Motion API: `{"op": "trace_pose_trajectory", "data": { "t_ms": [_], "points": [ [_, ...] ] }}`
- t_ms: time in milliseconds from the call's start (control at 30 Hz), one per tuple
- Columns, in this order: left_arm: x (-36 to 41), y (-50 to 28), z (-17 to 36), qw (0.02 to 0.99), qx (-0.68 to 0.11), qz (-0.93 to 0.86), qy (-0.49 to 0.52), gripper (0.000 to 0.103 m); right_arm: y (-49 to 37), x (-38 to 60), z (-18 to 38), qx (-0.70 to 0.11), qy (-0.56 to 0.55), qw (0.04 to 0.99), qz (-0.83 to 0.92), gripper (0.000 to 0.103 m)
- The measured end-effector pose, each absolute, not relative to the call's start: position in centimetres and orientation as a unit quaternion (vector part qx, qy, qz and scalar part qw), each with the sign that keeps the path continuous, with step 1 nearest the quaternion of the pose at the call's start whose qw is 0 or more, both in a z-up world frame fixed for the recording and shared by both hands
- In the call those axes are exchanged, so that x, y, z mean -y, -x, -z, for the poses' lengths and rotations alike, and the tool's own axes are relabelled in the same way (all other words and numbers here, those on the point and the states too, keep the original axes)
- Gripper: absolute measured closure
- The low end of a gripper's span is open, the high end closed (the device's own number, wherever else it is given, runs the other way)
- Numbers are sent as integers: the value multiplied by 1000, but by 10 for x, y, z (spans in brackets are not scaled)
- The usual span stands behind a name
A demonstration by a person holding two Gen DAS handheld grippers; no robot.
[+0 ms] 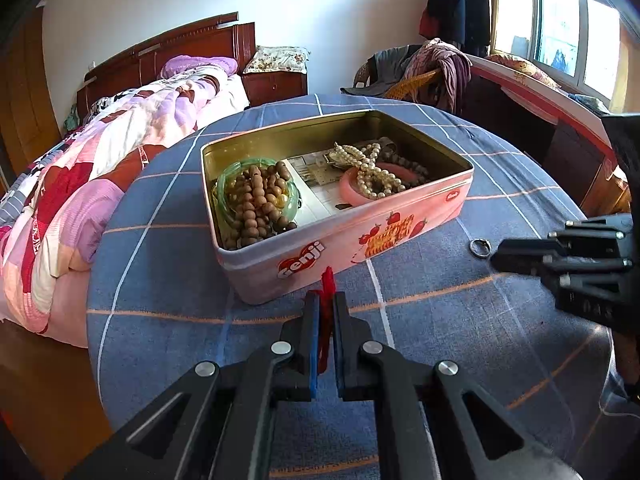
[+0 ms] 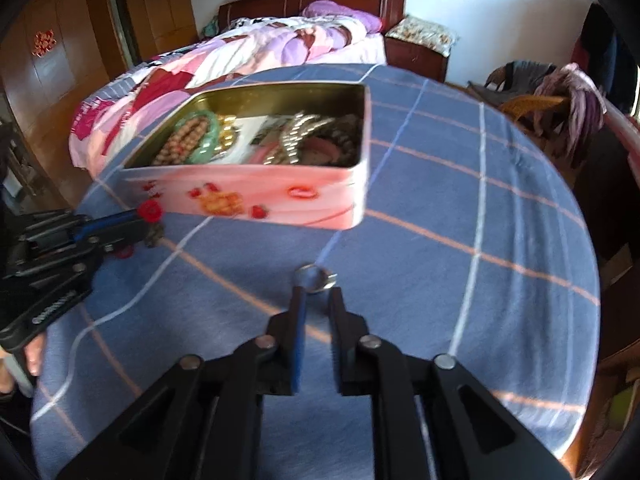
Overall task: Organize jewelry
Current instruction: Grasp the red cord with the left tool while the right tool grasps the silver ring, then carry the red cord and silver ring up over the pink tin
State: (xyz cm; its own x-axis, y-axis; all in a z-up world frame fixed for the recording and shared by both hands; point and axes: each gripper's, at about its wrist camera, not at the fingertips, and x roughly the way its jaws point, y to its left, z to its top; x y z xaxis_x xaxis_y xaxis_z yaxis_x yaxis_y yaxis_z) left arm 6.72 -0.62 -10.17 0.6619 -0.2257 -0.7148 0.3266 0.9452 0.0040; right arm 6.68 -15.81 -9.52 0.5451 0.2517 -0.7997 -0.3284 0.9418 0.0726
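Jewelry tin (image 1: 340, 236) sits on a blue checked tablecloth (image 1: 440, 320) beside a bed (image 1: 100, 168); left tongs (image 1: 325, 300) pinch a red cord (image 1: 327, 280), right tongs (image 2: 316, 292) clasp a ring (image 2: 315, 277).

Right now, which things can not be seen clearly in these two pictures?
- Red corded piece: left wrist view, the left gripper hides most of it.
- Ring: right wrist view, motion blur; whether the right gripper pinches it is unclear.
- Jewelry inside the tin: right wrist view, blurred.
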Motion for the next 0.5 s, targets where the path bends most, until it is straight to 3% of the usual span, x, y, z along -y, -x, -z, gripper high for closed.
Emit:
{"op": "trace_pose_trajectory", "data": {
  "t_ms": [433, 500],
  "points": [
    [2, -68, 104, 909, -384, 153, -57, 98, -87, 146, 98, -448, 57, 885, -114, 79],
    [3, -69, 104, 908, -385, 153, -57, 98, -86, 148, 98, -447, 53, 886, -108, 59]
  ]
}}
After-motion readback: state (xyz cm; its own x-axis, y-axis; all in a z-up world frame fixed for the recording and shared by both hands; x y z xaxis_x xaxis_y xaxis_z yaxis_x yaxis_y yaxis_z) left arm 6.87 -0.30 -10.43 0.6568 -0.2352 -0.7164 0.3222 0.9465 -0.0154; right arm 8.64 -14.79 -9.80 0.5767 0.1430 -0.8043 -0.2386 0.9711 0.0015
